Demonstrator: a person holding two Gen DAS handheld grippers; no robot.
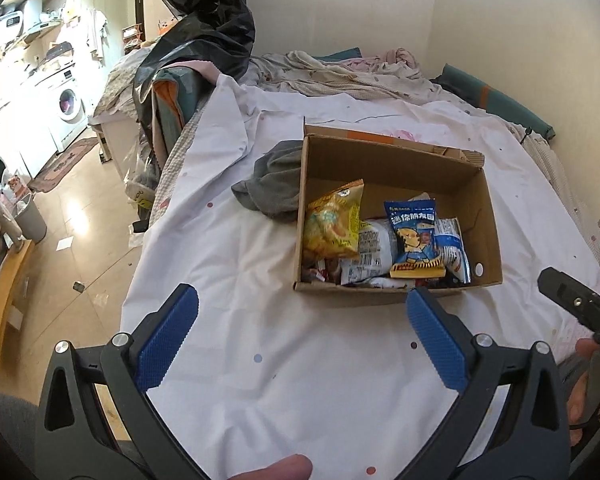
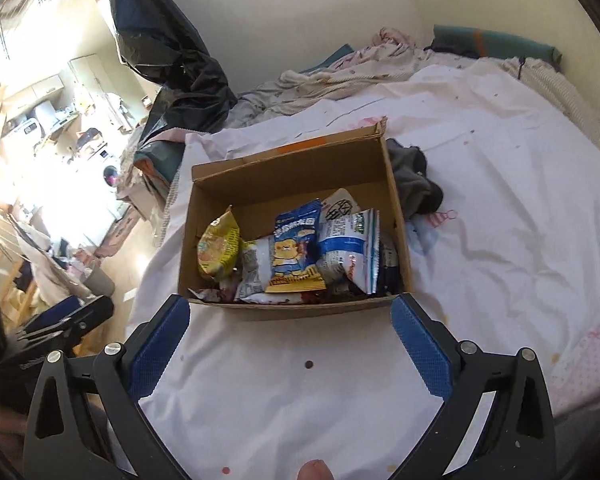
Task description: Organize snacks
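An open cardboard box [image 1: 396, 160] [image 2: 284, 168] stands on a white bed sheet [image 1: 260, 320] [image 2: 500, 240]. Inside lie several snack packs: a yellow bag [image 1: 334, 224] [image 2: 219, 249], a blue bag with a cartoon figure [image 1: 414, 236] [image 2: 296, 252], and white-and-blue packs [image 1: 454, 246] [image 2: 350, 248]. My left gripper [image 1: 302, 300] is open just short of the box's near wall, nothing between its blue pads. My right gripper [image 2: 290, 310] is also open, its tips at the box's near edge and empty. The right gripper's black tip [image 1: 572, 300] shows at the right of the left wrist view.
A grey cloth [image 1: 272, 184] [image 2: 414, 184] lies beside the box. Crumpled bedding [image 1: 340, 72] and a teal pillow [image 1: 496, 100] line the wall. A black plastic bag [image 1: 204, 20] hangs at the bed's far left corner. The floor [image 1: 80, 208], a washing machine [image 1: 70, 104] and a wooden chair [image 1: 4, 300] lie left.
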